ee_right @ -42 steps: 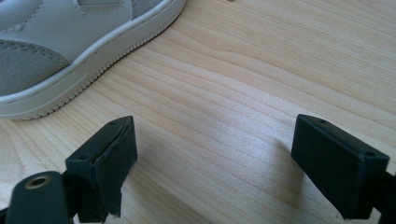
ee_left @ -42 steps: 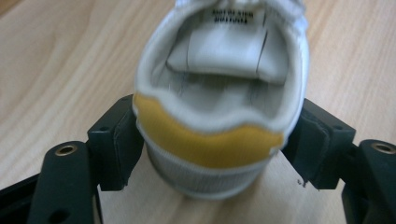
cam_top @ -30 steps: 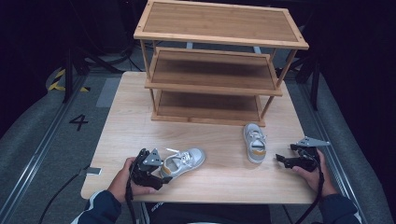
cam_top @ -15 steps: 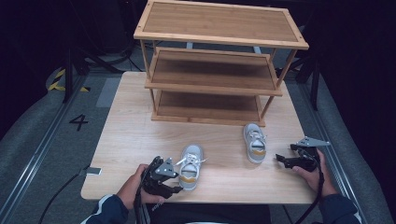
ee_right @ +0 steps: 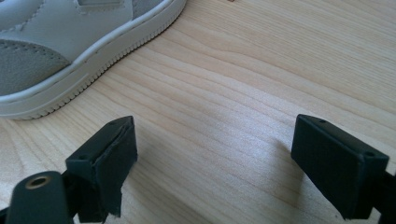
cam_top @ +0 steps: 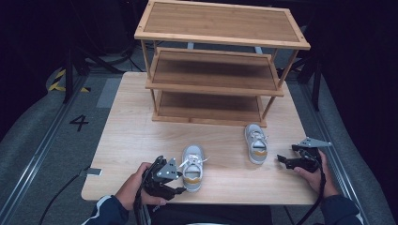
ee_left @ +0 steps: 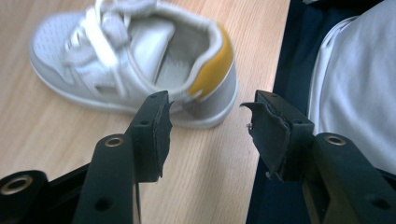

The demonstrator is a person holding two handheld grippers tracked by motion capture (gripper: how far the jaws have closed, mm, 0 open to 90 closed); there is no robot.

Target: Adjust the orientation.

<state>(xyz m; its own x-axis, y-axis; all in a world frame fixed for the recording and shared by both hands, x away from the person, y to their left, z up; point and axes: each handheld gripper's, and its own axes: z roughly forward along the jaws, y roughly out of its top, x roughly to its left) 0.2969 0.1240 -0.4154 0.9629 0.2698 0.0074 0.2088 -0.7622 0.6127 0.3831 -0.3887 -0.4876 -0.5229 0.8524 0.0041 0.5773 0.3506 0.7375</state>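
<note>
Left tongs (cam_top: pixel 180 183) apart, empty, beside near sneaker (cam_top: pixel 193 166) heel, just in front of bamboo shoe rack (cam_top: pixel 216 70); right tongs (cam_top: pixel 281 161) apart. Risk: sneaker nudged off surface (cam_top: pixel 131 136) edge

Light wooden tabletop (cam_top: pixel 131 136): three-tier wooden shelf (cam_top: pixel 216 82) at far side; two small grey shoes (cam_top: pixel 193 167) (cam_top: pixel 256 143) nearer front, apart.

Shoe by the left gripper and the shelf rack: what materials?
Shoe: looks like smooth white synthetic leather with perforated toe, yellow heel patch, pale rubbery sole; hard to confirm. Shelf rack: likely bamboo or light wood, matte, visible lengthwise grain and slim posts.
</note>
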